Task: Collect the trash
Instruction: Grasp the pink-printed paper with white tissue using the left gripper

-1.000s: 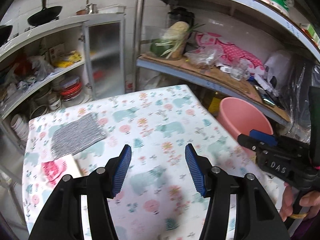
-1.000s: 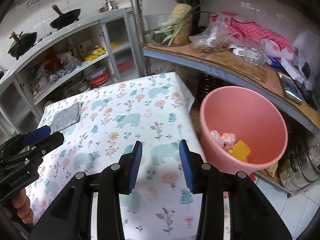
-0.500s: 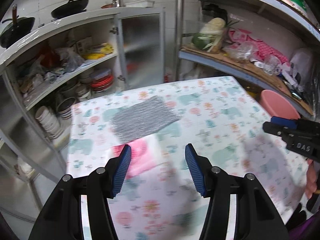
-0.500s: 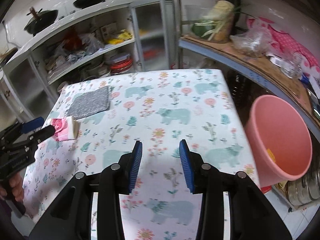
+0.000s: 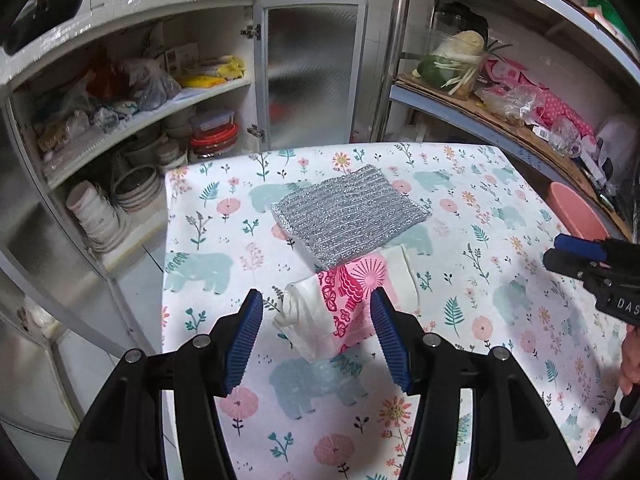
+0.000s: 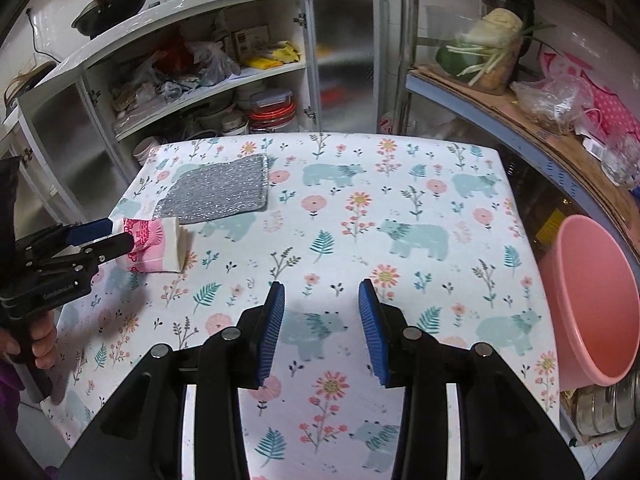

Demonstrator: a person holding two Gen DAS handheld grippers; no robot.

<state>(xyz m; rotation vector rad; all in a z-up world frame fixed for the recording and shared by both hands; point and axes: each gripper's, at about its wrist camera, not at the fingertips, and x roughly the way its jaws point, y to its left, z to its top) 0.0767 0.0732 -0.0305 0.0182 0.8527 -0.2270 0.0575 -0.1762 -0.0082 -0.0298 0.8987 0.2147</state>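
Here, on the floral tablecloth, lie just two loose things: one pink-and-white wrapper and one silver scouring pad, the pad's near corner overlapping the wrapper. The left gripper hovers with jaws apart either side of the wrapper (nothing gripped), while the right gripper hangs empty, jaws apart, over bare cloth. One pink bin stands beside the table's right edge.

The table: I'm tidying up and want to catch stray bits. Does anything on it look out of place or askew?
Yes. A crumpled pink-and-white wrapper lies near the table's left edge, one end tucked under the corner of the silver mat, which sits skewed to the table edges. The open left gripper hovers over the wrapper. The rest of the tablecloth looks bare.
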